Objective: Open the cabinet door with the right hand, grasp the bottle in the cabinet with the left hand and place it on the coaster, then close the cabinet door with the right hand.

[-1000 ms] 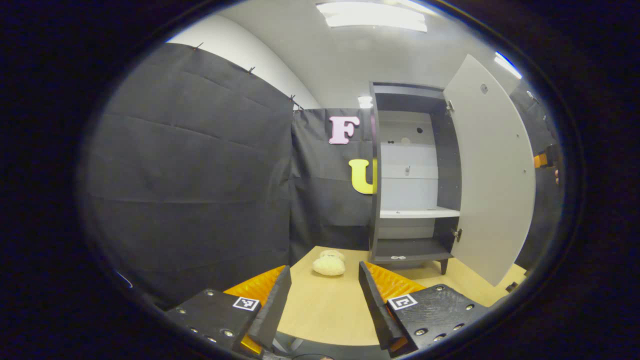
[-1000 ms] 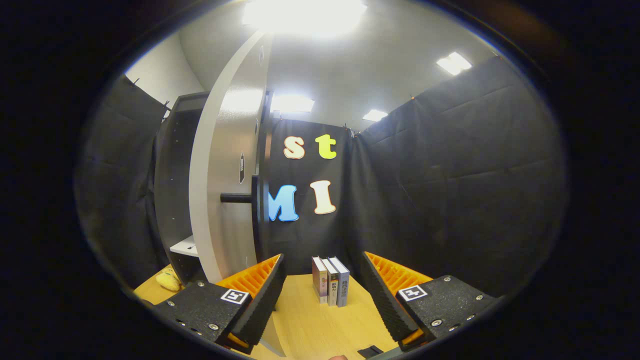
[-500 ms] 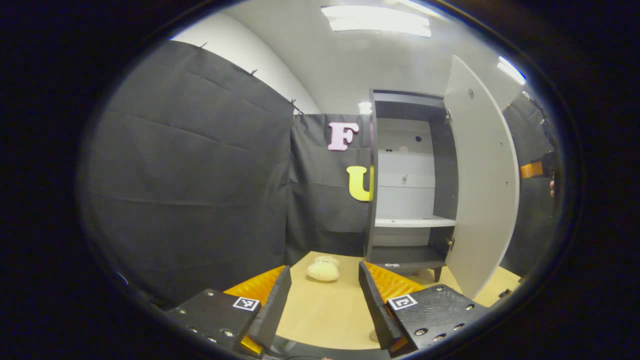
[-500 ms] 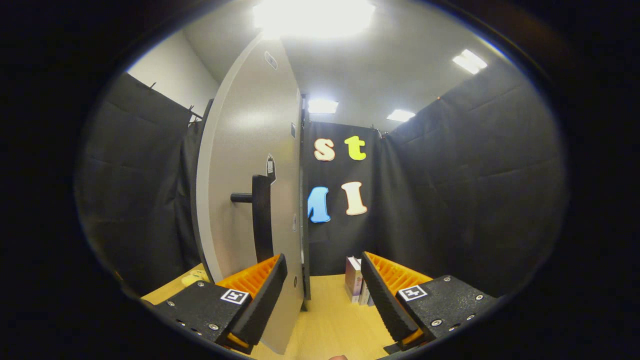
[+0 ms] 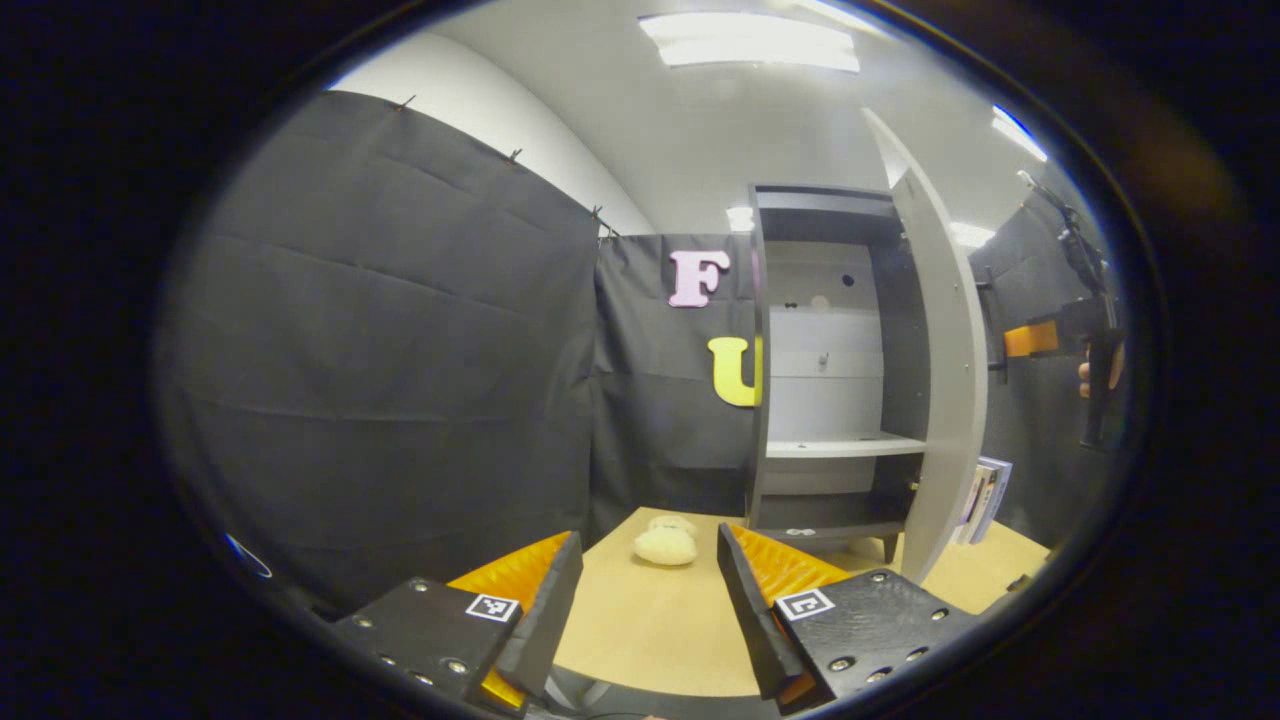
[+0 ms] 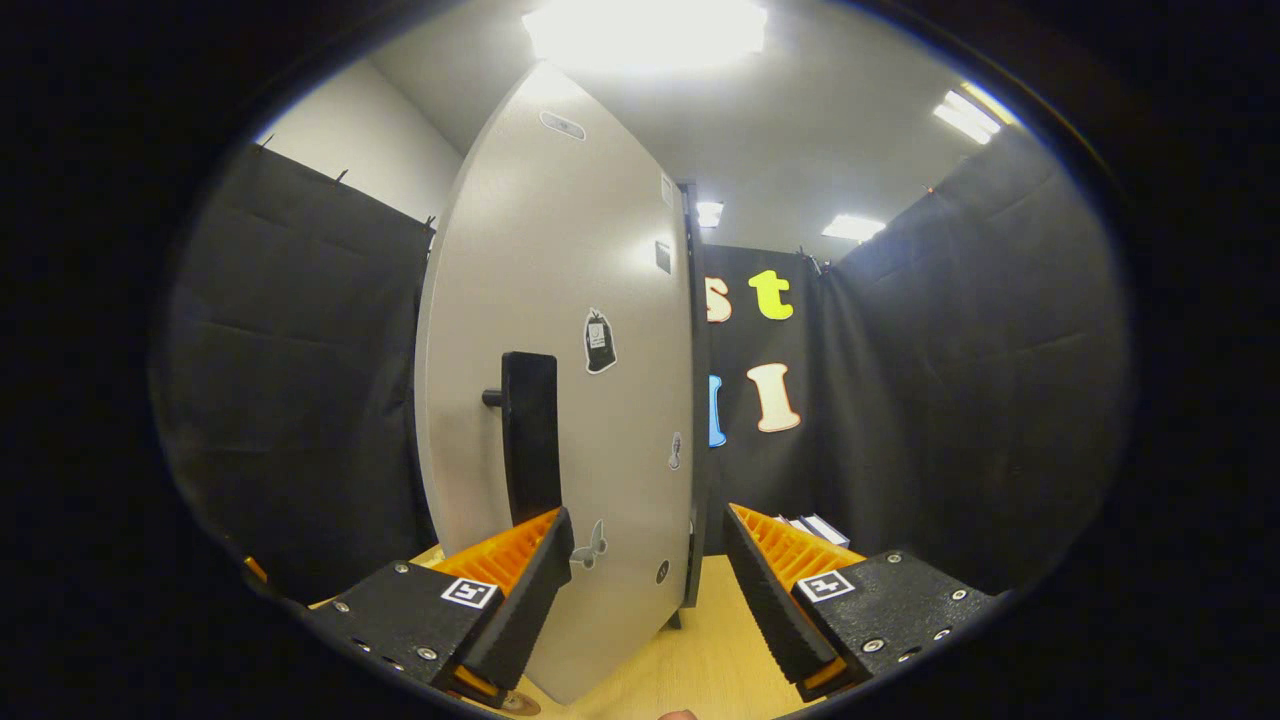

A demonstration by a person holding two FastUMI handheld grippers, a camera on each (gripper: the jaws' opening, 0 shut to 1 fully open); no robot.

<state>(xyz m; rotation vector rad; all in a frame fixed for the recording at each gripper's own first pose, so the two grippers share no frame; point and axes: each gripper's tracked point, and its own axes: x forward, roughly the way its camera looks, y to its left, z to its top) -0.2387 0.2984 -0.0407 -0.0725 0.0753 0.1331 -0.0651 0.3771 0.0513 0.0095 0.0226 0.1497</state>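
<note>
- Left gripper view: the left gripper (image 5: 648,600) hangs over the table (image 5: 650,630) with its jaws wide apart and nothing between them. The cabinet (image 5: 830,370) stands ahead, its door (image 5: 945,360) swung partway, shelves bare as far as I can see. I cannot make out the bottle or the coaster here. A pale soft toy (image 5: 665,543) lies near the cabinet's foot.
- Right gripper view: the right gripper (image 6: 648,600) is open too — gripping nothing — just in front of the door's outer face (image 6: 560,400), beside the dark handle (image 6: 530,440).
- Judged step: closing the door. Push flat on the panel near the handle edge — steady, not a shove — so the cabinet does not shift, and keep the left gripper well clear of the opening.
</note>
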